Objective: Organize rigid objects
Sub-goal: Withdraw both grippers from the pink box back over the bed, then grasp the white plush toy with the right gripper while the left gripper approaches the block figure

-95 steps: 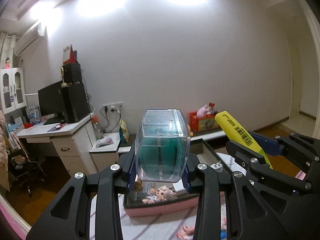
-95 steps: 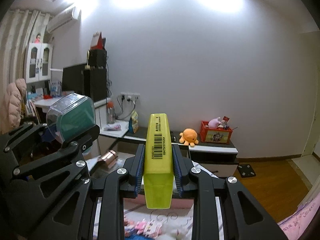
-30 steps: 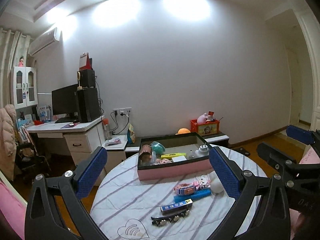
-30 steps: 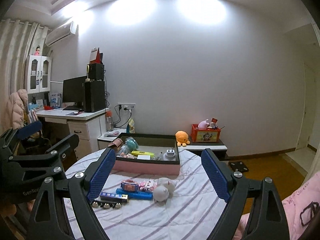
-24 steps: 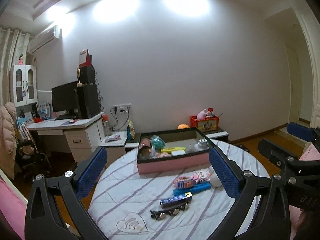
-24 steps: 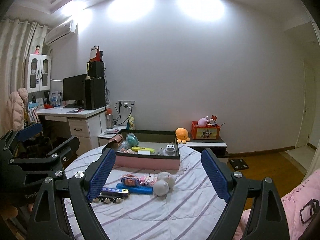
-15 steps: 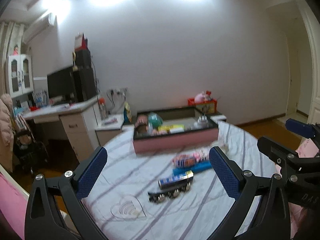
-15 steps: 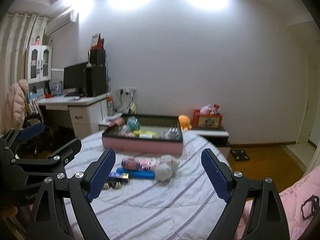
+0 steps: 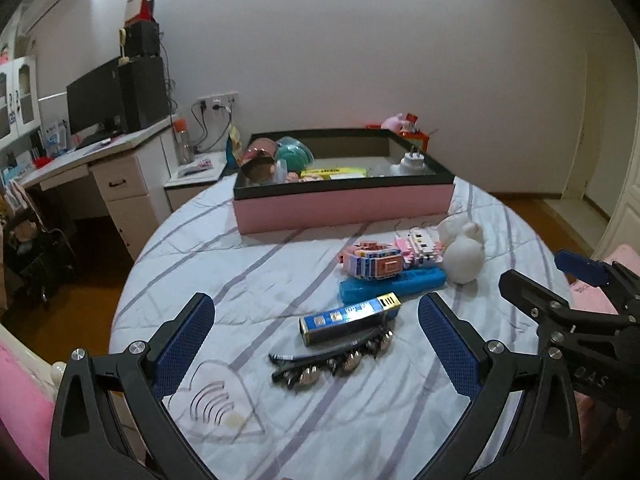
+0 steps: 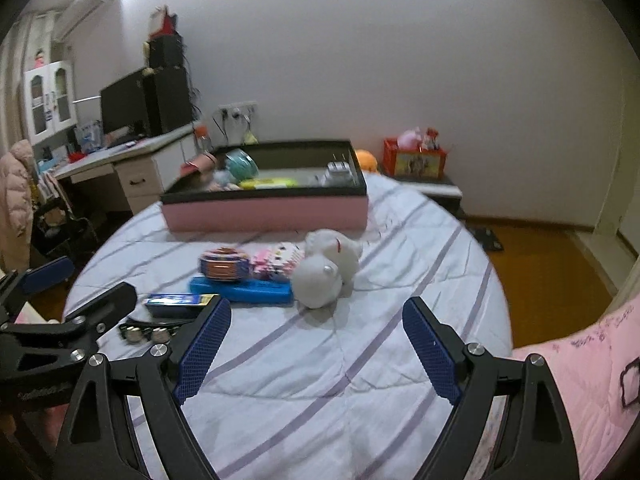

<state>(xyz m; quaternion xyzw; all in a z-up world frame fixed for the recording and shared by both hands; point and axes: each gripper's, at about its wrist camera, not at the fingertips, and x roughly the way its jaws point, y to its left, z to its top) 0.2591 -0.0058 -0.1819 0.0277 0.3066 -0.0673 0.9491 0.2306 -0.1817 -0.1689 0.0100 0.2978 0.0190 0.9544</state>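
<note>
A pink box (image 9: 344, 208) (image 10: 264, 212) with a dark rim stands at the far side of the round table and holds a teal container (image 9: 295, 152), a yellow highlighter (image 9: 333, 173) and a white plug (image 9: 413, 162). Nearer lie a blue-and-gold box (image 9: 349, 318) (image 10: 182, 301), a black strip of silver bells (image 9: 332, 364), a flat blue case (image 9: 394, 285) (image 10: 242, 291), a colourful block toy (image 9: 374, 264) and a white plush (image 9: 462, 250) (image 10: 326, 266). My left gripper (image 9: 316, 348) is open above the bells. My right gripper (image 10: 316, 348) is open over bare cloth before the plush.
The round table (image 9: 224, 280) wears a white cloth with purple stripes. A desk with a monitor (image 9: 96, 104) stands at the left, a low shelf with a red toy box (image 10: 414, 162) behind. Pink bedding (image 10: 580, 380) lies at the right edge.
Both grippers, which held the teal container and the highlighter three seconds ago, are empty; those items lie in the box. Both have tilted downward and come lower toward the table.
</note>
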